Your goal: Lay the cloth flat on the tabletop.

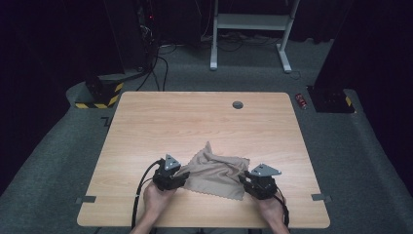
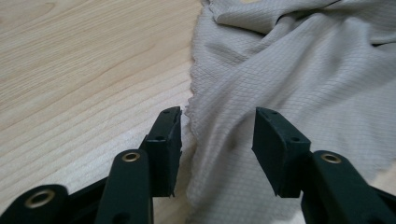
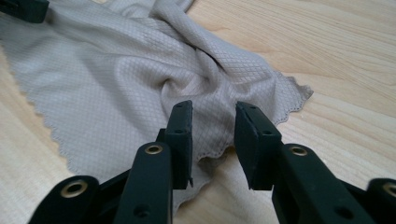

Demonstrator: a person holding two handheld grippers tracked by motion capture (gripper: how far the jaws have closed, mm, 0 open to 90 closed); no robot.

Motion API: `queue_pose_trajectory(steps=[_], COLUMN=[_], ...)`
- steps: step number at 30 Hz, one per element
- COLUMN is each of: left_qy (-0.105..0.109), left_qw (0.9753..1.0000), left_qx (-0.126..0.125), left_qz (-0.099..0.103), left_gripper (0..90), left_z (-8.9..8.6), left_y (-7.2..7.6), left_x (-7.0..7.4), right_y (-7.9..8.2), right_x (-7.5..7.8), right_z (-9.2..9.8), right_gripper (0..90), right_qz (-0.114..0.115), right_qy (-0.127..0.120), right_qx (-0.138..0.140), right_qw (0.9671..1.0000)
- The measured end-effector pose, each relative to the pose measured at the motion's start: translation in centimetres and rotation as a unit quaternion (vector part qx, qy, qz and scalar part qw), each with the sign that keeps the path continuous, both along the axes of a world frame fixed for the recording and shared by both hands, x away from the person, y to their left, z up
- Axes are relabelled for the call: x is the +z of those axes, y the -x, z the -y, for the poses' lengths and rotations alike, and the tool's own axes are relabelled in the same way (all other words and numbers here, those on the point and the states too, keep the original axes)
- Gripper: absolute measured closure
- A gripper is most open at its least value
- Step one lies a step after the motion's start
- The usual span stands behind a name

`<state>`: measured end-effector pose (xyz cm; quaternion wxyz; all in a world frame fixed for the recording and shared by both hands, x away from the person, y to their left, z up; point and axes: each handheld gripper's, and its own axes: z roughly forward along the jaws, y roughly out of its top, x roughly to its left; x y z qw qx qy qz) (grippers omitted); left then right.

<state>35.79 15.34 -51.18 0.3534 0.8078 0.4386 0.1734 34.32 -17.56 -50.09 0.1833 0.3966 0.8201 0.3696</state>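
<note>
The left gripper (image 1: 171, 176) sat at the left edge of the cloth (image 1: 217, 171), and I had its jaws spread apart, straddling the scalloped hem with nothing clamped. The right gripper (image 1: 259, 183) rested at the cloth's right edge, its jaws likewise parted over a fold and not pinching it. The beige cloth lay rumpled on the near middle of the wooden table (image 1: 185, 117), between my two hands. I saw no container on the table.
</note>
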Motion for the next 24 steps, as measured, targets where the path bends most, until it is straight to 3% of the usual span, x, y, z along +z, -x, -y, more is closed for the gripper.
queue_pose_trajectory(steps=[4,8,10,13,16,19,21,24], left_qy=[-0.001,-0.007,-0.005,0.005,0.002,0.003,0.003,-0.010], left_qw=[1.0000,0.9999,0.9998,0.9994,0.9994,0.9994,0.9994,0.9993], left_qx=[0.010,0.012,0.015,0.015,0.017,0.018,0.017,0.010], left_qz=[-0.001,0.010,0.014,0.031,0.031,0.030,0.030,0.034], left_gripper=[48.8,46.8,44.5,42.9,41.6,41.3,40.9,41.3], left_z=[0.0,-0.1,-0.3,-0.5,-0.6,-0.6,-0.6,-0.6], left_y=[-0.2,0.0,0.0,0.3,0.4,0.4,0.4,0.4], left_x=[-0.8,-0.9,-1.1,-1.5,-1.5,-1.5,-1.5,-1.2], right_y=[-0.6,-1.1,-1.3,-2.0,-2.9,-3.4,-3.6,-3.3], right_x=[-0.1,-0.5,-0.6,-0.1,0.6,0.5,0.0,0.1], right_z=[-0.4,-0.8,-0.9,-0.4,0.5,0.8,0.7,0.7], right_gripper=[68.1,85.9,89.0,89.3,89.2,87.5,81.1,75.2], right_qz=[0.001,-0.004,0.003,0.008,0.013,-0.001,-0.019,0.002], right_qy=[0.010,0.028,0.042,0.039,0.039,0.045,0.049,0.046], right_qx=[-0.001,0.010,0.015,0.001,-0.021,-0.027,-0.023,-0.028], right_qw=[1.0000,0.9995,0.9990,0.9992,0.9990,0.9986,0.9984,0.9985])
